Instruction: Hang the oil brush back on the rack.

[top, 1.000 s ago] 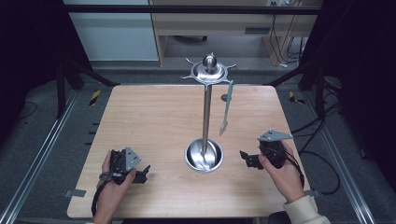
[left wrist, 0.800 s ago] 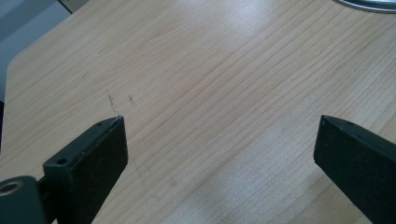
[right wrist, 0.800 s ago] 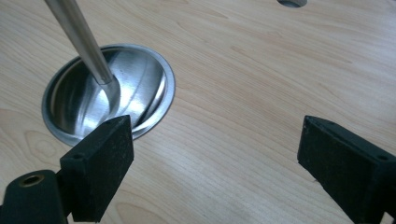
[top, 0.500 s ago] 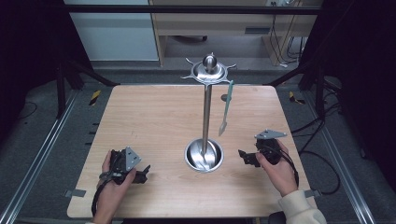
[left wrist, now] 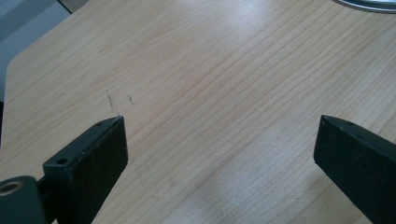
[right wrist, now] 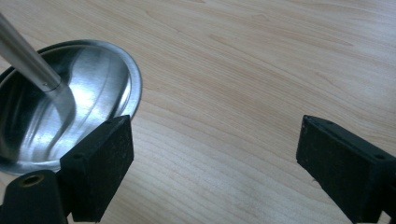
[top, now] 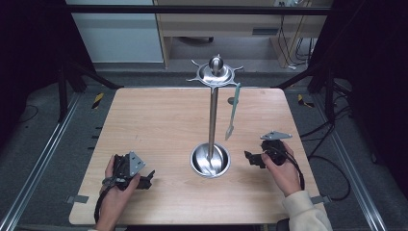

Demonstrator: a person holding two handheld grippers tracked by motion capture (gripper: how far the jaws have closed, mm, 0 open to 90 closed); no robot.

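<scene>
The wooden table (top: 159,120) carries a steel utensil stand (top: 211,120) just right of the frame's centre in the high view: a round dished base (top: 210,161), an upright pole, and a hooked top disc (top: 215,74) at upper centre. One pale green utensil (top: 233,110) hangs from a hook on the right side of the disc, its lower end free in the air above the table, clear of the pole. The left gripper (top: 144,179) rests at the lower left of the table, near the front edge, well apart from the base; its fingers (left wrist: 91,156) are spread wide over bare wood, nothing between them. The right gripper (top: 250,158) sits at lower right, near the base; in the right gripper view its fingers (right wrist: 100,163) are likewise spread wide and empty, with the rim of the base at the left, behind the left finger. Open wood lies across the whole left half and the far right corner of the table. Both hands (top: 115,192) hold their grippers low, inside the front edge.
</scene>
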